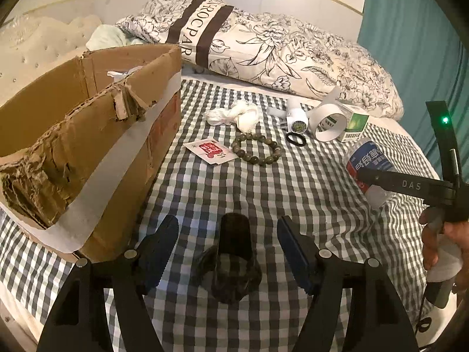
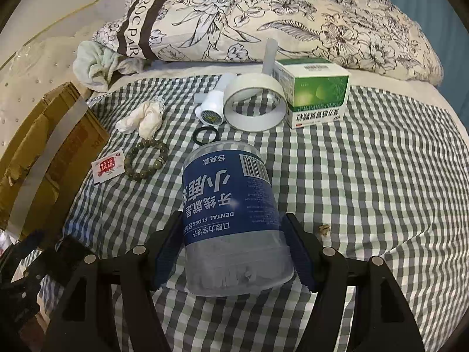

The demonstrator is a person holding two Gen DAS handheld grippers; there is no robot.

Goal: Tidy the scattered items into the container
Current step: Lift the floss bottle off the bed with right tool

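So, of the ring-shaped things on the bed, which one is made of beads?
The green-brown bracelet, beside the red-and-white sachet; the black hair tie and tape roll are smooth bands.

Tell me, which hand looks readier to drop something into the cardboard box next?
Probably right: the right gripper already clamps the dental floss jar. The left gripper is open beside the cardboard box, gripping nothing.

Black tool (image 1: 228, 252) with blue ridged pads (image 1: 294, 256).
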